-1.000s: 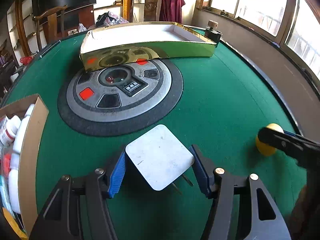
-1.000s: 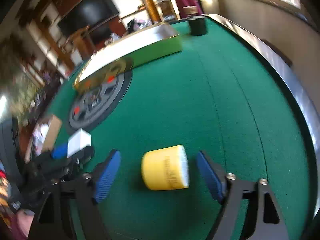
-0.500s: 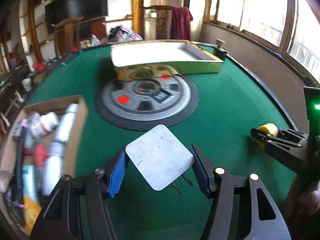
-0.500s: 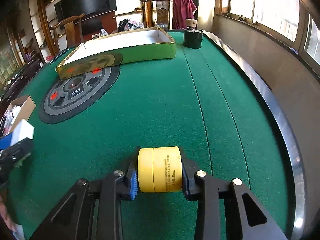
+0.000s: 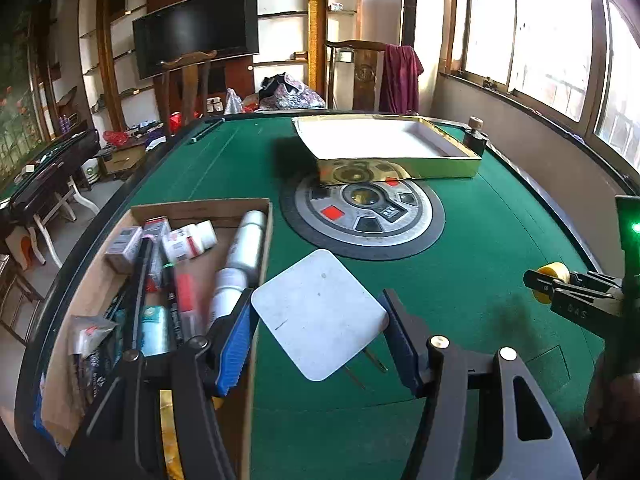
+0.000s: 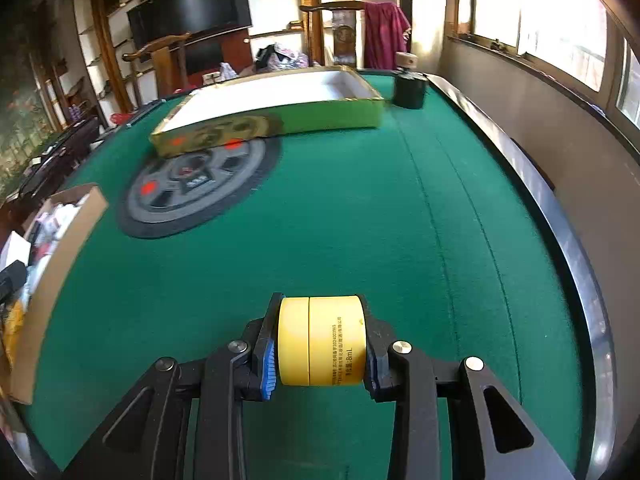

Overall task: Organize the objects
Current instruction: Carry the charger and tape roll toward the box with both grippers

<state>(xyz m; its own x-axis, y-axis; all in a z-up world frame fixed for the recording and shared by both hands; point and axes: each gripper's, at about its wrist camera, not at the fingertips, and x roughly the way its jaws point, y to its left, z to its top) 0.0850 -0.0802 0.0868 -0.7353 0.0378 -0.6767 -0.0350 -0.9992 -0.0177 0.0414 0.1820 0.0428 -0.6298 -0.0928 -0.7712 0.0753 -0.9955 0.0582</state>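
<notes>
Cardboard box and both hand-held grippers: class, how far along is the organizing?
Done: the cardboard box already holds bottles and tubes. In hand: the left hand-held gripper grips a white charger; the right grips a yellow jar. Left: both still need placing.

In the left wrist view the left gripper (image 5: 320,334) hides the near end of the cardboard box (image 5: 202,207), whose lower contents blur together. The right gripper (image 5: 560,294) covers most of the yellow jar (image 5: 554,272) there. In the right wrist view the cardboard box is cut off by the left edge, its contents smeared.
</notes>
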